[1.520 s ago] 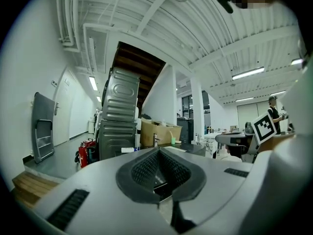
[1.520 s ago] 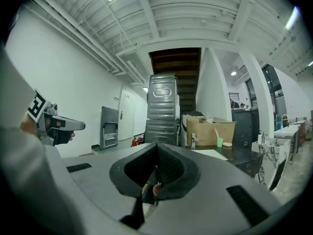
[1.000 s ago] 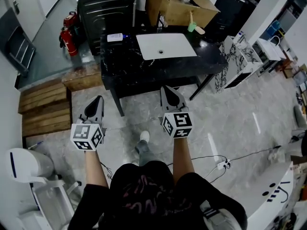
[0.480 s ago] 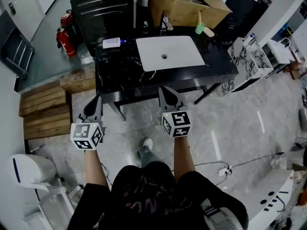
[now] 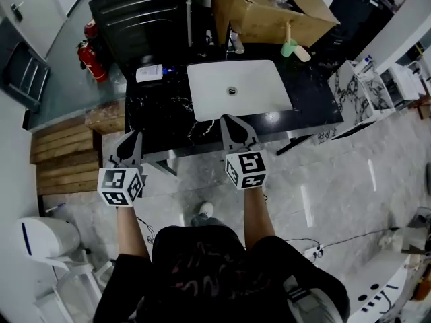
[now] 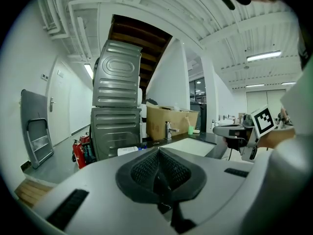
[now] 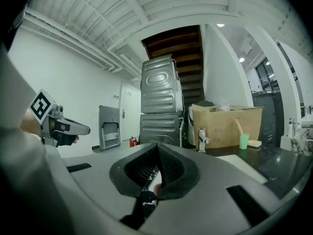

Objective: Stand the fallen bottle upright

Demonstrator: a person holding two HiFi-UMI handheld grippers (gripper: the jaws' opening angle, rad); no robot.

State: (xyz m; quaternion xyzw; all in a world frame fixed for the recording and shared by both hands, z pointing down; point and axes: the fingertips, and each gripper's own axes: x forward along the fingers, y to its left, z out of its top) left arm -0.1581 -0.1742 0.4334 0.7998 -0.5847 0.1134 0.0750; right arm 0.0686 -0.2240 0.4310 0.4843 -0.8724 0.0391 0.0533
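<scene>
The left tool (image 5: 135, 136) and the right tool (image 5: 227, 120) are being held, jaws together and empty, before one black table (image 5: 161, 113), where what is being taken for one white, blue-capped bottle (image 5: 149, 73) is lying left of one sink (image 5: 262, 93).

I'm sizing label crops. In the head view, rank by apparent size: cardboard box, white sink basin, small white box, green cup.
1-2. cardboard box and white sink basin: about alike, box cut off by the frame, so unranked.
3. small white box.
4. green cup.

Two grippers (image 5: 137, 136) (image 5: 226, 118), one sink (image 5: 209, 94), one cardboard box (image 5: 264, 13), two extinguishers (image 5: 85, 52).
</scene>
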